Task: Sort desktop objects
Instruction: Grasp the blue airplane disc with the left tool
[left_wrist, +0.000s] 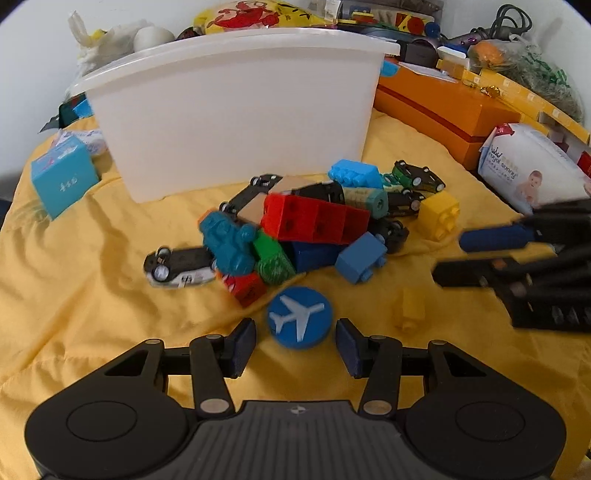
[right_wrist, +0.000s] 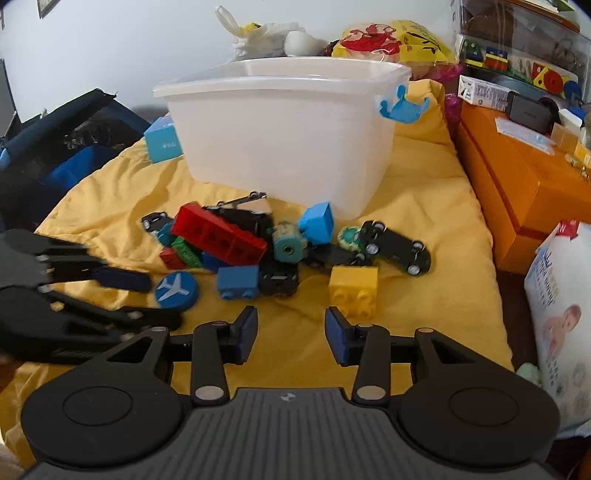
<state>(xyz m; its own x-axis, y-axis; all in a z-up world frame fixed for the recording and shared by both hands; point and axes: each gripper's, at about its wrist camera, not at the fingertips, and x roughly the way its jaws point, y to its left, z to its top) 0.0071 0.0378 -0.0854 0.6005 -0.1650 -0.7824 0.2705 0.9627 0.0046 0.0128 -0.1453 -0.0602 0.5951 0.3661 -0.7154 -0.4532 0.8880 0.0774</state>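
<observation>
Left gripper (left_wrist: 295, 345) stood open and empty around the blue airplane disc (left_wrist: 299, 316) — right gripper (right_wrist: 291, 334) likewise bare. Pads perhaps sat high; closing could skid it across the yellow cloth (left_wrist: 92, 258).

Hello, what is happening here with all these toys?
A person with two handheld grippers is sorting toys on a yellow cloth. The left gripper is open around a blue airplane disc, not yet gripping it. The right gripper is open and empty, near a yellow block. The white bin stands behind the pile.
</observation>
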